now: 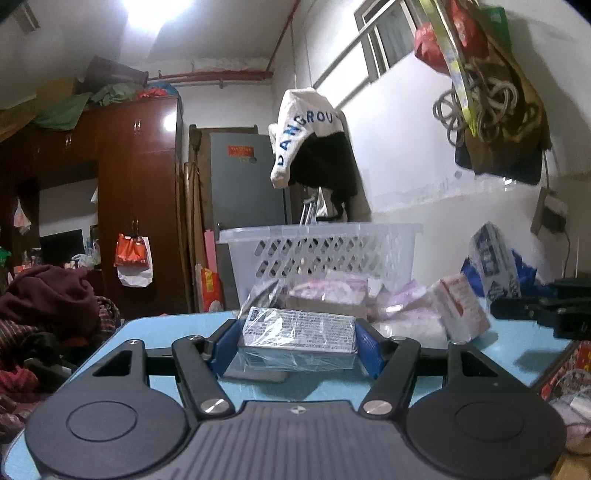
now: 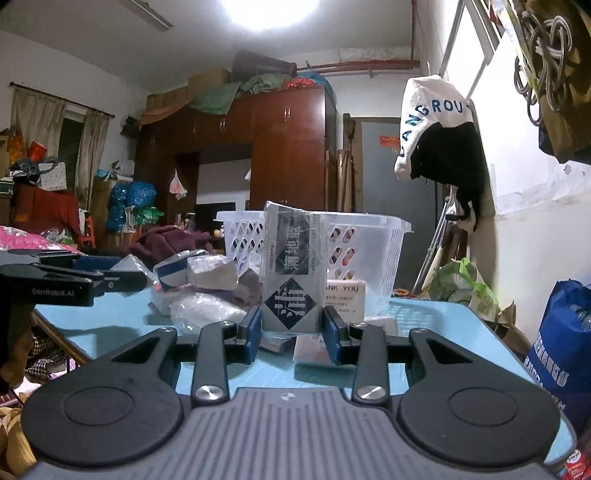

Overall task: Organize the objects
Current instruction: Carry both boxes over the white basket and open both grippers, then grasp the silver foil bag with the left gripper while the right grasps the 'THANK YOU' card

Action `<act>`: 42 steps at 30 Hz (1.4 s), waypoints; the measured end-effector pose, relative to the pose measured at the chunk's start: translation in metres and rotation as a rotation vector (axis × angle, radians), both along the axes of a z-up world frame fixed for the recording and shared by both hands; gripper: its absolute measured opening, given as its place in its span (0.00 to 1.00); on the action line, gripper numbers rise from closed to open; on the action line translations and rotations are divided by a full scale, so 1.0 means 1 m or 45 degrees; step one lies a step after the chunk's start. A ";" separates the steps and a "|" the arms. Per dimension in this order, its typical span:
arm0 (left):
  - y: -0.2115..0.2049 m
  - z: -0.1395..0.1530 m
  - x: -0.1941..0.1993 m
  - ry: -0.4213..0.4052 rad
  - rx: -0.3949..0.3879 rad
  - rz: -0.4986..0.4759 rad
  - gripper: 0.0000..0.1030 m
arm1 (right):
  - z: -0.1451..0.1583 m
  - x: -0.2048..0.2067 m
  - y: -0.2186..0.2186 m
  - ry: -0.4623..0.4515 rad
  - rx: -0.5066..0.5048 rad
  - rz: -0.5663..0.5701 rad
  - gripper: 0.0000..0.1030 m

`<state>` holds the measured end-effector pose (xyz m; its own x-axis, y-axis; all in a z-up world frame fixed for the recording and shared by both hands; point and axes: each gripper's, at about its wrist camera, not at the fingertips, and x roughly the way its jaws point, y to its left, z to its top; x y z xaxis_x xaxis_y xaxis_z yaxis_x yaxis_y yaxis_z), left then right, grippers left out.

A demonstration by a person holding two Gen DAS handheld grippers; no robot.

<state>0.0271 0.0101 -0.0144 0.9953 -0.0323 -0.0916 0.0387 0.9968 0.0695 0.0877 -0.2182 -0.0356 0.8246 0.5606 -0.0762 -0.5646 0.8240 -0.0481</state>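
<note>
On the worktop (image 1: 177, 332) a flat wrapped box (image 1: 297, 334) lay between the left tongs (image 1: 295, 349). Behind it sat a heap of packets (image 1: 332, 295), and behind that a basket (image 1: 321, 251). In the right tongs (image 2: 291, 336) an upright wrapped box (image 2: 291, 269) stood before the basket (image 2: 369, 251).

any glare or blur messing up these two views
Left wrist view: ceiling light blown out, glare on the wrapped box, small carton at right smeared. Right wrist view: ceiling light blown out, upright box sharp; both bend walls at the edges.
</note>
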 end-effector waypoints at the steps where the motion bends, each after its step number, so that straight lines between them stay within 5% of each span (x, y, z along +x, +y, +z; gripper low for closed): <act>1: 0.000 0.004 0.000 -0.006 -0.012 -0.011 0.68 | 0.003 0.001 0.001 -0.010 0.000 0.005 0.37; 6: -0.001 0.043 0.019 -0.063 -0.047 -0.061 0.68 | 0.040 0.019 0.008 -0.111 0.004 0.032 0.37; 10: -0.002 0.095 0.076 -0.024 -0.057 -0.054 0.67 | 0.083 0.068 0.030 -0.132 -0.080 0.010 0.37; 16: 0.003 0.126 0.178 0.168 -0.103 0.026 0.67 | 0.113 0.149 0.063 -0.004 -0.211 -0.083 0.37; 21: 0.008 0.124 0.231 0.251 -0.151 0.053 0.70 | 0.109 0.179 0.077 0.124 -0.299 -0.080 0.38; 22: 0.009 0.121 0.236 0.278 -0.153 0.053 0.72 | 0.107 0.178 0.077 0.140 -0.302 -0.078 0.44; 23: 0.011 0.118 0.238 0.295 -0.162 0.056 0.77 | 0.106 0.175 0.078 0.137 -0.309 -0.086 0.56; 25: 0.012 0.114 0.235 0.296 -0.162 0.074 0.81 | 0.102 0.161 0.074 0.081 -0.299 -0.122 1.00; 29: 0.016 0.110 0.214 0.272 -0.127 0.087 0.86 | 0.096 0.121 0.059 -0.005 -0.257 -0.087 1.00; 34: 0.034 0.092 0.135 0.183 -0.184 -0.007 0.89 | 0.057 0.065 0.014 -0.034 -0.132 -0.030 1.00; 39: 0.049 0.045 0.074 0.140 -0.213 -0.005 0.90 | 0.019 0.046 -0.029 0.106 0.041 0.016 0.93; 42: 0.053 0.027 0.073 0.162 -0.229 -0.027 0.90 | 0.012 0.049 -0.028 0.125 0.024 0.010 0.86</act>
